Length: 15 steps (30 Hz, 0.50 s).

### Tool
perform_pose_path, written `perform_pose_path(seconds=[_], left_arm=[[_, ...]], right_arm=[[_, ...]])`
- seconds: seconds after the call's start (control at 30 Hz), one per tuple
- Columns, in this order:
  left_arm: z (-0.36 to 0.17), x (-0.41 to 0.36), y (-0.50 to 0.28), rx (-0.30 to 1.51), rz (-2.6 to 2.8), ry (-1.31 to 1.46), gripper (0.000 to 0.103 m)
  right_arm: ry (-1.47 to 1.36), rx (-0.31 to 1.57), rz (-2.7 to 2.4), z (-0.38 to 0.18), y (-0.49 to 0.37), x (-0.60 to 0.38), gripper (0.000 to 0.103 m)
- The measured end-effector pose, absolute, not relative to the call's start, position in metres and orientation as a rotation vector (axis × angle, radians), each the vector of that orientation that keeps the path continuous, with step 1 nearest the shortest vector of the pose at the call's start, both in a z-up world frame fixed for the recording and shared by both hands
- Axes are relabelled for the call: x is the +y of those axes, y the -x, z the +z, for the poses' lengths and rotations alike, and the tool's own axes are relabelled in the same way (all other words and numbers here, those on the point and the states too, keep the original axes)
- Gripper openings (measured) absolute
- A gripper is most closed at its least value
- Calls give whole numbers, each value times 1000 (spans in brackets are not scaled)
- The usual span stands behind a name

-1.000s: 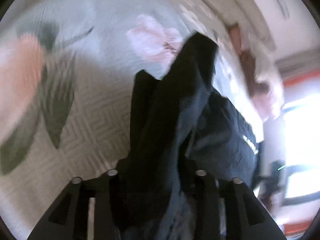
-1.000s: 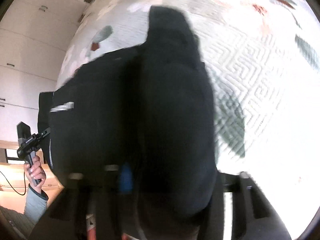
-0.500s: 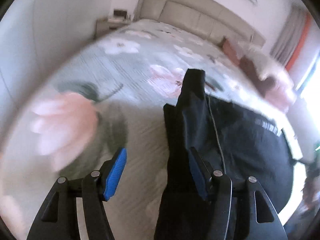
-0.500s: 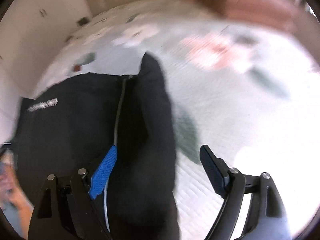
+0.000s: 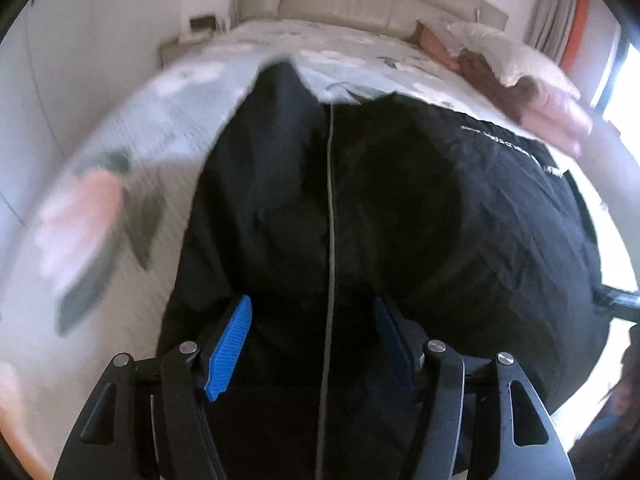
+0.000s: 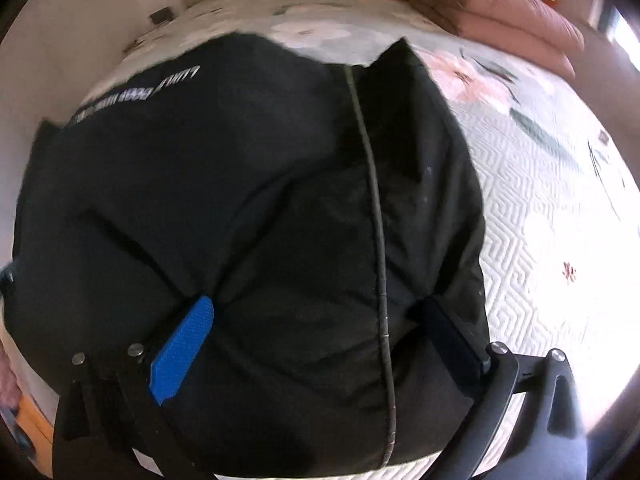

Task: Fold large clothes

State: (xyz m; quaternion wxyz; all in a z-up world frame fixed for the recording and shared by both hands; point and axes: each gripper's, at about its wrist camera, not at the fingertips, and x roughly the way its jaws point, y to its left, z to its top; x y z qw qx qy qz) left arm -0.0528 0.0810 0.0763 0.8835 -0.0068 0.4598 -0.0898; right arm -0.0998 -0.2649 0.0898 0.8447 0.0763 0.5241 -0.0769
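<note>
The black jacket [image 5: 400, 220] lies on the bed [image 5: 120, 200], zip up. Left tool [image 5: 310, 340] is wide, empty; right tool [image 6: 316, 340] is opening, fabric loose between. Regrip one edge, fold evenly.

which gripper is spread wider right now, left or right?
The right gripper: its jaws are opening and straddle a broad span of the black jacket. The left gripper stands open more narrowly, astride the zipper.

- Bed [image 5: 132, 184]: floral quilted cover, pale green with pink blossoms.
- Headboard [image 5: 380, 4]: beige, padded, against the far wall.
- Pillows [image 6: 516, 20]: pink and cream, stacked.
- Window [image 5: 624, 80]: bright daylight; orange curtain [image 5: 576, 20] beside it.
</note>
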Motion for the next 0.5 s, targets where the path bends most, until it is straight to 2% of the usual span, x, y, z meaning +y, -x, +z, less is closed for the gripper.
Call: perform_pose_path(seconds=[0.07,0.2,0.4,0.5], left_arm=[[91,76,64,946,-222,23,65],[142,63,107,851,-250,-31,65],[231,47,165,692,-294,-86,65],[266,49,186,640,-299,-58,69]], right_arm=[[-199,1100,-185,99,101,-266,97],[-250,987,-208,151,138,-250,97],[-125,838,-175,242,198,-187,97],[-68,777,-169,280,218,-156,98]])
